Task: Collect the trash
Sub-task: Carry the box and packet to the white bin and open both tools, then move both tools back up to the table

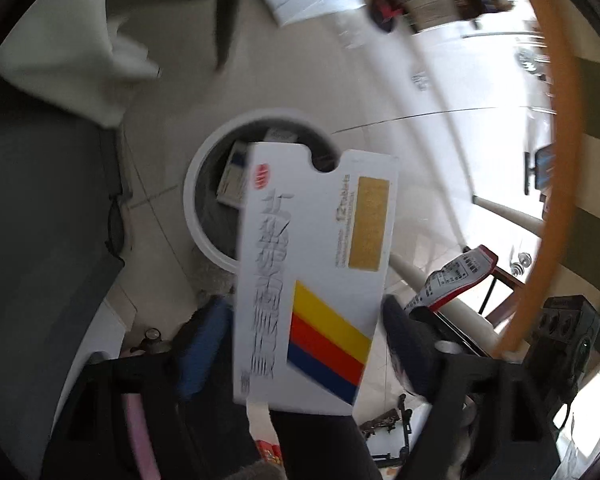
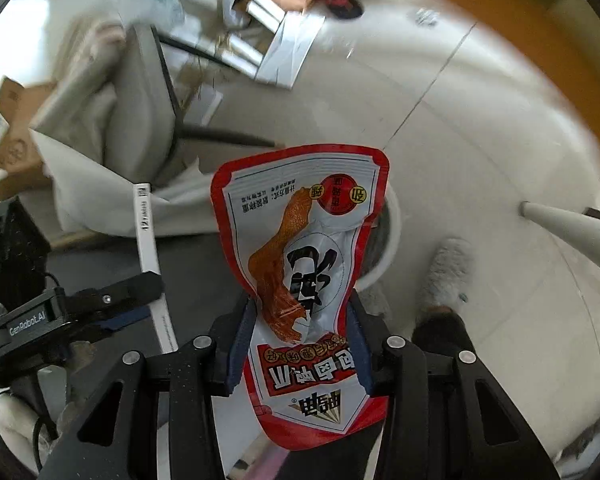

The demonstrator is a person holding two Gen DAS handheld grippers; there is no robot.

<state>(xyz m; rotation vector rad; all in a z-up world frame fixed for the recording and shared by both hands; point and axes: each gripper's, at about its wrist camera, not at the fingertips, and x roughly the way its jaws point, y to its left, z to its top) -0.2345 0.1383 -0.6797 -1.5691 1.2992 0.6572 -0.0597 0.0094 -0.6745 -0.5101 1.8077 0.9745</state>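
Note:
My left gripper (image 1: 306, 332) is shut on a flat white medicine box (image 1: 312, 272) with yellow, red and blue stripes, held above a round white trash bin (image 1: 198, 184) that has small boxes inside. My right gripper (image 2: 300, 332) is shut on a red and white snack pouch (image 2: 304, 256); the bin's rim (image 2: 392, 232) shows just behind the pouch. The pouch and the right gripper also show in the left wrist view (image 1: 456, 276), to the right of the box. The medicine box shows edge-on in the right wrist view (image 2: 148, 236), with the left gripper (image 2: 100, 304) holding it.
The floor is pale tile. A grey chair (image 2: 140, 108) with white cloth stands nearby, with cardboard boxes (image 2: 8, 128) and papers (image 2: 288, 52) beyond it. An orange table edge (image 1: 556, 160) curves at the right, with white table legs (image 2: 572, 224) and a fluffy slipper (image 2: 448, 272) below.

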